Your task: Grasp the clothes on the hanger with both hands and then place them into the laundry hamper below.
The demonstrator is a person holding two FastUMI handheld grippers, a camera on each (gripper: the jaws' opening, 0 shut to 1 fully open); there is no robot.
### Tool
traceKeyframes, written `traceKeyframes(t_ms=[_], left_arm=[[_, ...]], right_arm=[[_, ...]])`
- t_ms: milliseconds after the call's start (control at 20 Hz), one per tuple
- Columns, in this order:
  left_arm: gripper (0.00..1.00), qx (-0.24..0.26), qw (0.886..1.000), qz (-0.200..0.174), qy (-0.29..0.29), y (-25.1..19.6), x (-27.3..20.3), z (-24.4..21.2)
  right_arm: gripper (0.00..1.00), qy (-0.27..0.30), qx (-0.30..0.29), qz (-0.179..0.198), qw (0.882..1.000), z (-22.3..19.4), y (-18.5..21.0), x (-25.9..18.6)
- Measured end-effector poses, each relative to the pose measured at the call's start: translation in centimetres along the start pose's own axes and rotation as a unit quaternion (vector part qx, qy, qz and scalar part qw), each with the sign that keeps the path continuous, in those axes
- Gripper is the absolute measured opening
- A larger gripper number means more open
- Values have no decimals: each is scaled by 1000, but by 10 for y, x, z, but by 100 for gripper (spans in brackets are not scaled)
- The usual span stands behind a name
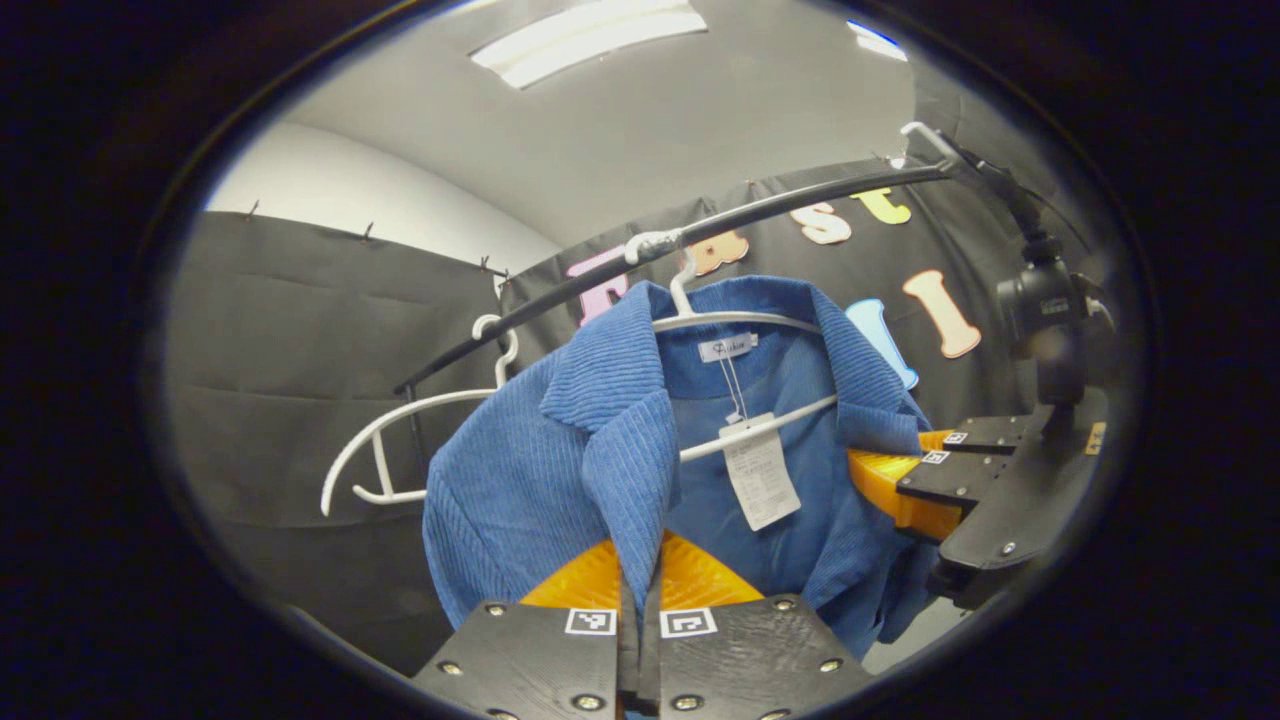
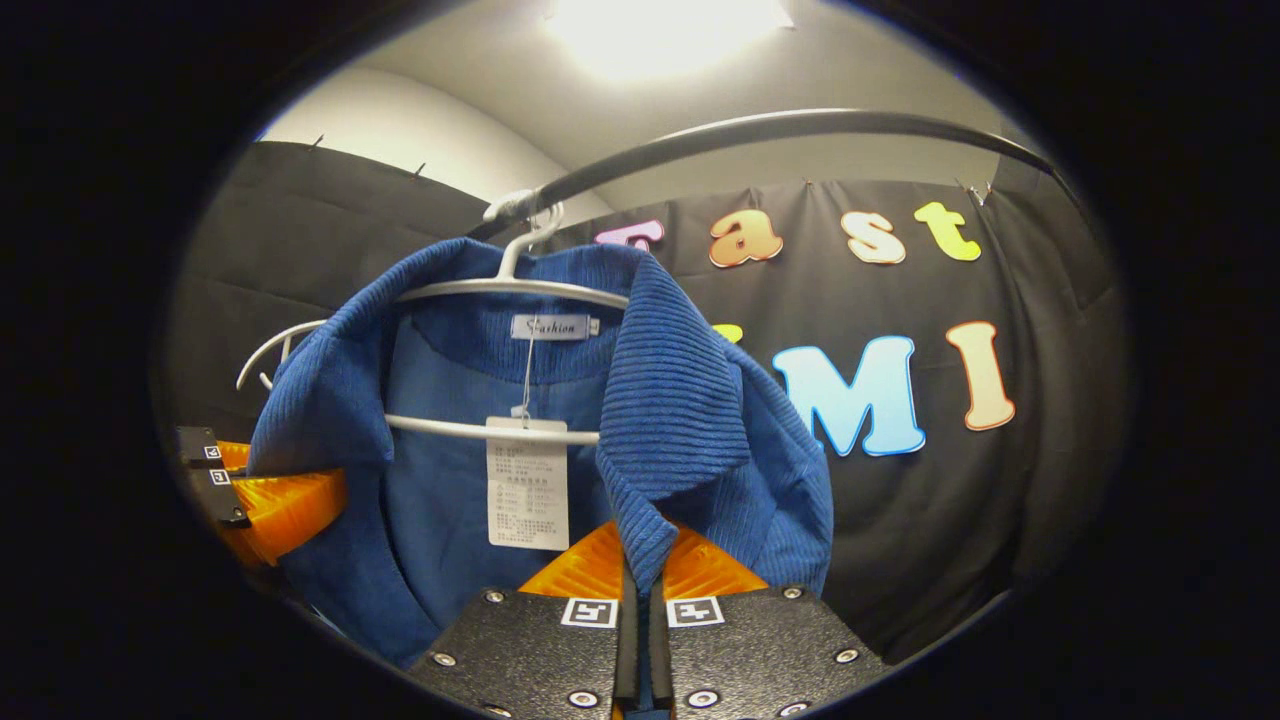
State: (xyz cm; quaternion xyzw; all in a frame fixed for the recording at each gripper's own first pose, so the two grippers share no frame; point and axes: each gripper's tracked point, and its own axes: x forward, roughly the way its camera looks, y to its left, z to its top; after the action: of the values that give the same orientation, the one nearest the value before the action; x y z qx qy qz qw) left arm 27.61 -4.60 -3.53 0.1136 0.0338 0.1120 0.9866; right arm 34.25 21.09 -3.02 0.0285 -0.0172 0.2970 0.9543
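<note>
Corduroy, blue: the jacket hangs on a white hanger hooked over the black rail, still up there, not in the hamper.

Left gripper view, left to right: an empty white hanger on the rail at far left, then the jacket, with a paper tag dangling inside the open front. Left gripper is clamped on the jacket's left front edge, just below the lapel; fabric runs down between both fingers, jaws nearly together. Right gripper sits at the other front panel, beside the far lapel.

Right gripper view: the left gripper shows at the left edge against the cloth; in the middle the tag hangs off the hanger bar; the right gripper is closed on the lapel edge, cloth pinched between both fingers.

Step in hand, as I read it: two-handed grasp done, removal not started.

Next move likely needs both grips held while working the shoulders off the hanger ends, lift and pull outward, then down into the hamper below. Risk: the hanger comes off the rail with it.
</note>
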Motion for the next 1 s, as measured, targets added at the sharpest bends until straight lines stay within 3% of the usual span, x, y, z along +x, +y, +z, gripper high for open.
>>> traceKeyframes(t_ms=[450, 1000], left_arm=[[1, -44, 999, 22, 1, 40, -10, 29], [0, -63, 995, 71, -25, 125, -4, 68]], right_arm=[[4, -61, -1, -33, 998, 60, -28, -12], [4, -120, -60, -64, 989, 115, -73, -4]])
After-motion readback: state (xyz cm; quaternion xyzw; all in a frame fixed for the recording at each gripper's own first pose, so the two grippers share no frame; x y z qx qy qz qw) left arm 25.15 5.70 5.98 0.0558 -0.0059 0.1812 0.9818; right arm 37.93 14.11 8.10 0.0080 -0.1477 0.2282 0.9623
